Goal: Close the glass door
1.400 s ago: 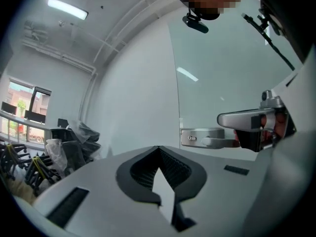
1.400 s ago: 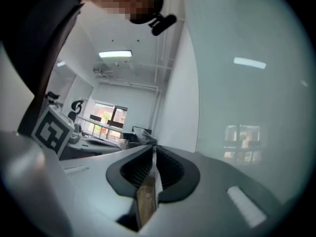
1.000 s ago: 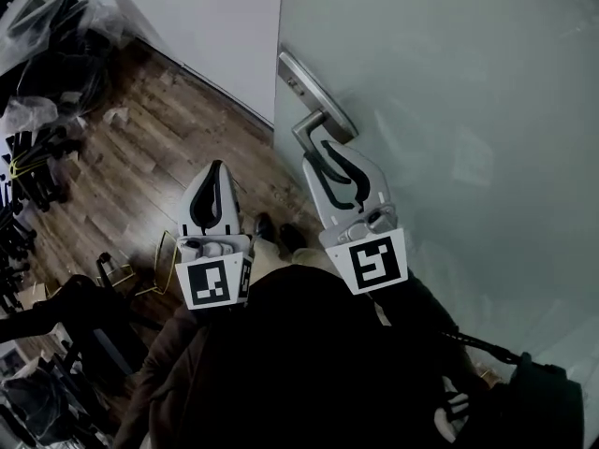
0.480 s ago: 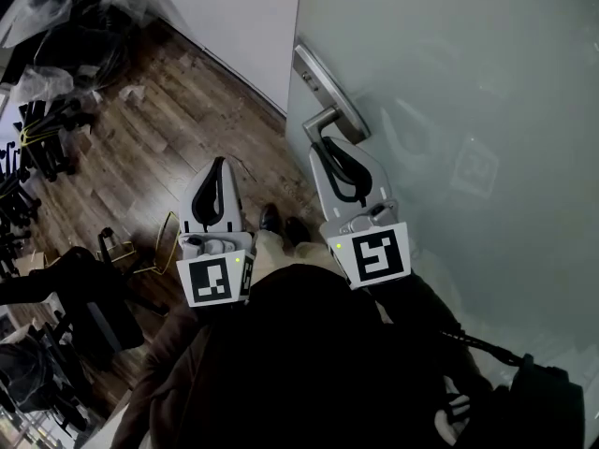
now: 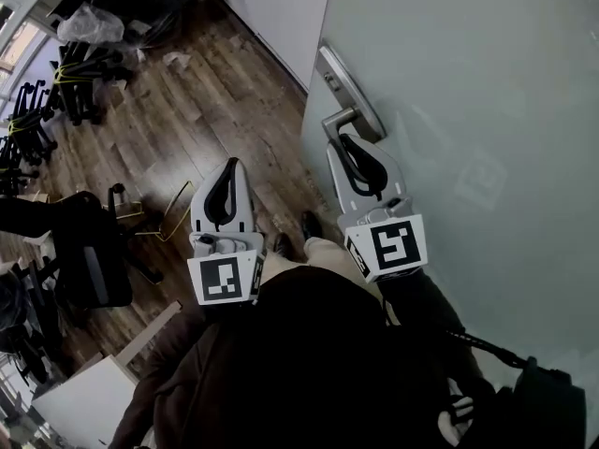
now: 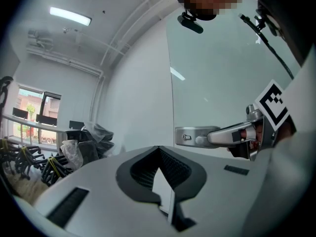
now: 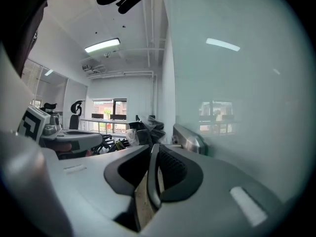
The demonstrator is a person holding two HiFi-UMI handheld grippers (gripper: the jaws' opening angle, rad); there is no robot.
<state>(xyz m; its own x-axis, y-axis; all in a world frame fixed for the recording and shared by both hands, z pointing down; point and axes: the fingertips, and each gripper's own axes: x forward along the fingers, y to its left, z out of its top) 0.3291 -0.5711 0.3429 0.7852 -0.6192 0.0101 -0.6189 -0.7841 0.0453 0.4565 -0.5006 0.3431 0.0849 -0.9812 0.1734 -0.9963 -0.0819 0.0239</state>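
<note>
The frosted glass door (image 5: 468, 82) fills the right of the head view, with a steel lever handle (image 5: 348, 106) on its left edge. My right gripper (image 5: 346, 140) is shut, nothing between its jaws, and its tips lie right under the lever. In the right gripper view the handle plate (image 7: 190, 139) shows just right of the closed jaws (image 7: 153, 149), against the glass (image 7: 237, 107). My left gripper (image 5: 229, 165) is shut too and hangs over the floor, left of the door. From the left gripper (image 6: 159, 148) I see the lever (image 6: 222, 135) reaching to the right gripper (image 6: 269, 120).
A white wall (image 5: 281, 7) meets the door's edge. Dark wooden floor (image 5: 187, 110) spreads to the left. Stacked office chairs (image 5: 56, 110), a black chair (image 5: 89, 251) and plastic-wrapped items (image 5: 89, 21) crowd the far left. A white desk corner (image 5: 84, 400) shows at bottom left.
In the head view the door edge and handle have shifted right, the right gripper staying at the lever. Both grippers sit a little further right and more floor shows at left.
</note>
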